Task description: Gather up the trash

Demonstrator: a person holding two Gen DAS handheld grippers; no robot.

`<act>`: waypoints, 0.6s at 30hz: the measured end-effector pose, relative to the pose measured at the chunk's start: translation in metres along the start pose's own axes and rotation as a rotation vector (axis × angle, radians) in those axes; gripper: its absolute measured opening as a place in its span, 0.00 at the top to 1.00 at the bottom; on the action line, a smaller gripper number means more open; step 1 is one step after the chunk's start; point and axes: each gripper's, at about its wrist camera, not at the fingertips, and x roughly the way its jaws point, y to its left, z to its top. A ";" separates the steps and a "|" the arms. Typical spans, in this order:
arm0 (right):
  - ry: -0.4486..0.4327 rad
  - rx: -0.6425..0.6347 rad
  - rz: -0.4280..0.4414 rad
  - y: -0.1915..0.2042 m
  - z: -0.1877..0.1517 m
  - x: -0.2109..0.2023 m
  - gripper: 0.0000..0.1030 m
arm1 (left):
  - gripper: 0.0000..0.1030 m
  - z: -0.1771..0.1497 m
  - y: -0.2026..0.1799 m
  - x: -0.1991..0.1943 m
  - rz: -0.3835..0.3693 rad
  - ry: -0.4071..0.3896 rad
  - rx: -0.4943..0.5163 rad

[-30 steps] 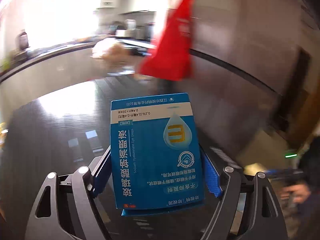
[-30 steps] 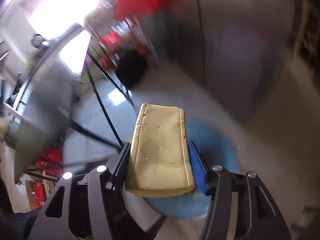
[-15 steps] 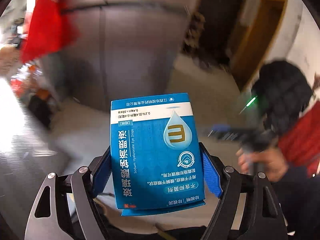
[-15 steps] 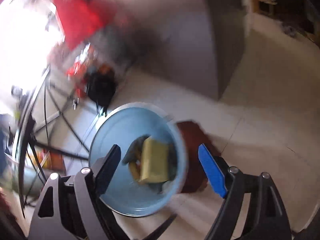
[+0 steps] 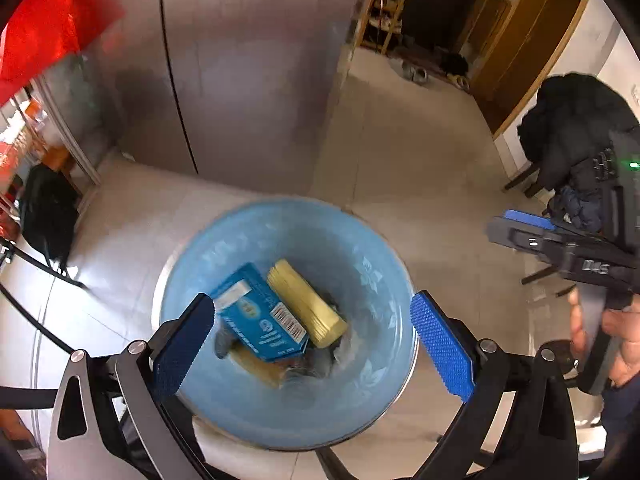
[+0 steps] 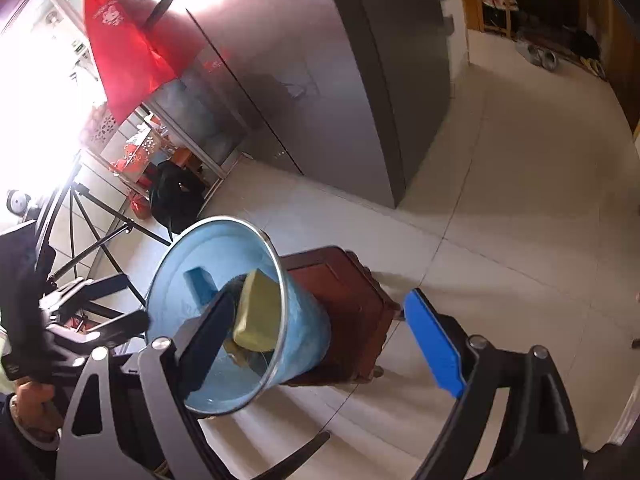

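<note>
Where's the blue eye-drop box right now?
In the left wrist view, the blue box lies inside the blue bin, left of the yellow sponge.

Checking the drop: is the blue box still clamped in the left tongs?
No, the blue box lies inside the blue bin, and the left tongs stand open around nothing.

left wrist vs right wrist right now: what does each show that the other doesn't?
Left wrist only: the barcode face of the blue box, a dark coat on a chair, the right gripper seen from outside.
Right wrist only: the dark wooden stool under the bin, a tripod, the left gripper from outside.
Both: the blue bin holding box and yellow sponge, steel fridge, red bag. Both grippers' jaws have just been opening, nothing between them.
</note>
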 end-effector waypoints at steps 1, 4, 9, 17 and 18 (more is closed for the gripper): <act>-0.016 -0.025 -0.005 0.009 0.006 -0.002 0.11 | 0.08 0.000 0.003 -0.018 0.006 -0.035 -0.008; -0.089 -0.103 -0.002 0.044 0.025 -0.020 0.07 | 0.08 0.000 0.020 -0.075 0.029 -0.146 -0.045; -0.240 -0.261 0.100 0.128 0.060 -0.068 0.03 | 0.08 -0.005 0.054 -0.180 0.155 -0.359 -0.123; -0.348 -0.584 0.441 0.351 0.068 -0.113 0.03 | 0.08 -0.087 0.174 -0.339 0.629 -0.562 -0.401; -0.336 -0.618 0.474 0.378 0.063 -0.110 0.03 | 0.08 -0.102 0.190 -0.351 0.687 -0.558 -0.439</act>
